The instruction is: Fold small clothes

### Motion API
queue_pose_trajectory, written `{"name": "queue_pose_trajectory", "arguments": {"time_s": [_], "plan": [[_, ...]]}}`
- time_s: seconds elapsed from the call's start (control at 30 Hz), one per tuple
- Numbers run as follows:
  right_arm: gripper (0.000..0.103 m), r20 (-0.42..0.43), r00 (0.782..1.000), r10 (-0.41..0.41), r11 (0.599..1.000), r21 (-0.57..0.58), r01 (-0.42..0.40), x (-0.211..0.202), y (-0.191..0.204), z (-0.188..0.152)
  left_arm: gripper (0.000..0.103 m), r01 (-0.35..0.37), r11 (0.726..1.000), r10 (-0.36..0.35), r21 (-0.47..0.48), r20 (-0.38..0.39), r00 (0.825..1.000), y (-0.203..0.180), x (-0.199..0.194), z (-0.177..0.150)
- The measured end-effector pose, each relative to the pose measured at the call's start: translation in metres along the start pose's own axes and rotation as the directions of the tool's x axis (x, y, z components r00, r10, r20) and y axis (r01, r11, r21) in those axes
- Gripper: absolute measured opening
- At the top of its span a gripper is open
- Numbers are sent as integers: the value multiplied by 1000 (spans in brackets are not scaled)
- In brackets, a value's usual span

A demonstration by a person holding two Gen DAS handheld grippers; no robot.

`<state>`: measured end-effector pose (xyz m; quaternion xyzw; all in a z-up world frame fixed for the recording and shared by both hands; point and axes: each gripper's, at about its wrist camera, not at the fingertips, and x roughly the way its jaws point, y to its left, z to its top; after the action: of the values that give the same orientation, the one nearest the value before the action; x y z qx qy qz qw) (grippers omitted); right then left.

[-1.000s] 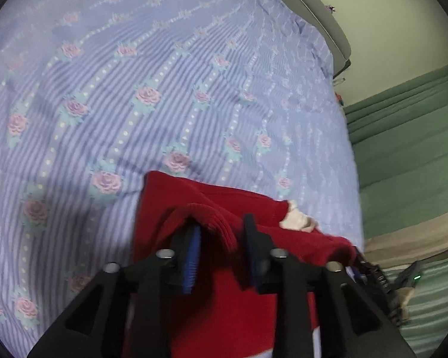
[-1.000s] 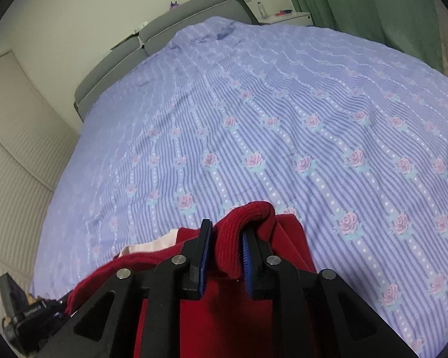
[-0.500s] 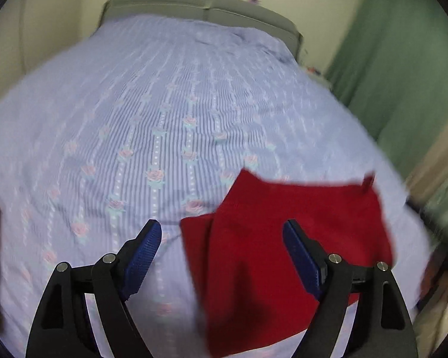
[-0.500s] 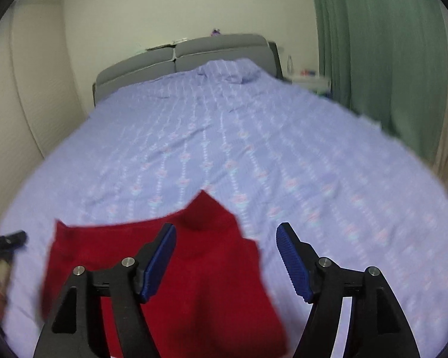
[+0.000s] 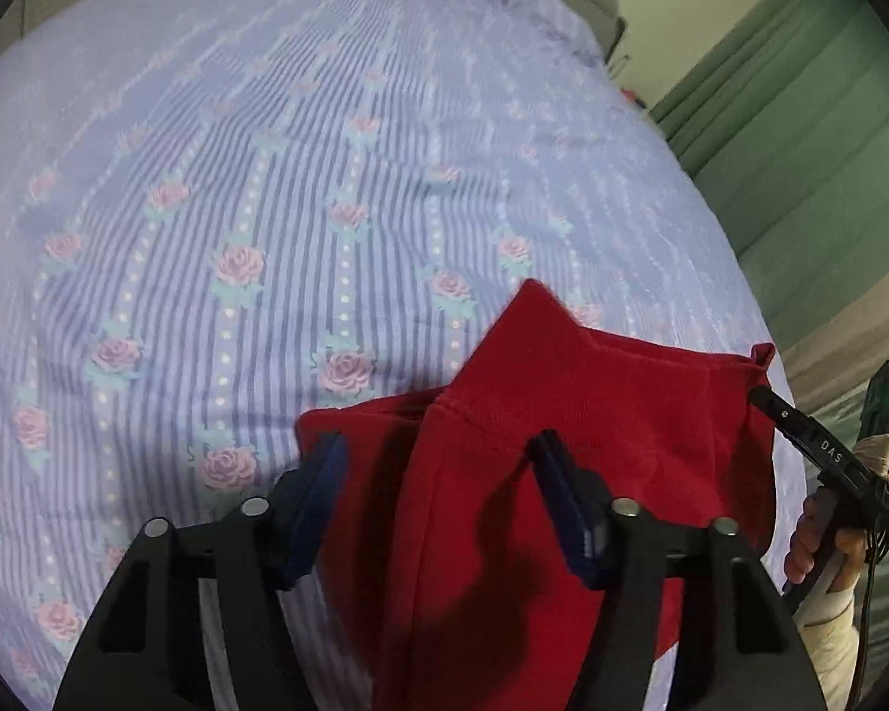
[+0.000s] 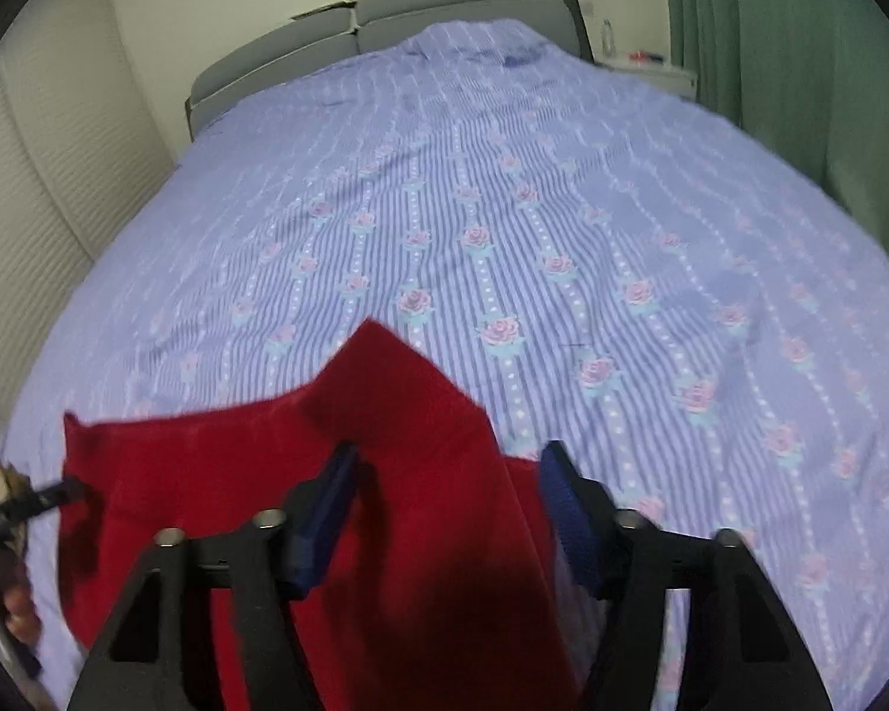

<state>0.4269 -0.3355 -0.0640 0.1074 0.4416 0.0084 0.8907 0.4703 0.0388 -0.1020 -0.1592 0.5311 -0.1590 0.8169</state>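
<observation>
Bed near edge: red garment partly folded, left gripper and right gripper jaws closing, unclamped, folds remain.

We see our left gripper built of matte black angular arms with cut-out windows, silver round screw heads along the top, and ribbed blue pads. Our right gripper looks alike. Its black bar reads "DAS"; a green light glows beside thin black cables, above a pale sleeve.
</observation>
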Motion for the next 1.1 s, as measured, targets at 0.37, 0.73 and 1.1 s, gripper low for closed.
{"name": "queue_pose_trajectory", "arguments": {"time_s": [0.37, 0.73, 1.1], "plan": [[15, -38, 999, -4, 996, 90, 8, -3, -5, 5, 13, 71, 997, -73, 32, 65, 995, -17, -44, -15], [16, -209, 957, -203, 979, -31, 201, 46, 21, 19, 15, 66, 967, -83, -247, -60, 995, 42, 4, -8], [68, 74, 967, -244, 961, -118, 251, -55, 41, 15, 65, -145, 989, 146, -20, 135, 980, 7, -84, -31]]}}
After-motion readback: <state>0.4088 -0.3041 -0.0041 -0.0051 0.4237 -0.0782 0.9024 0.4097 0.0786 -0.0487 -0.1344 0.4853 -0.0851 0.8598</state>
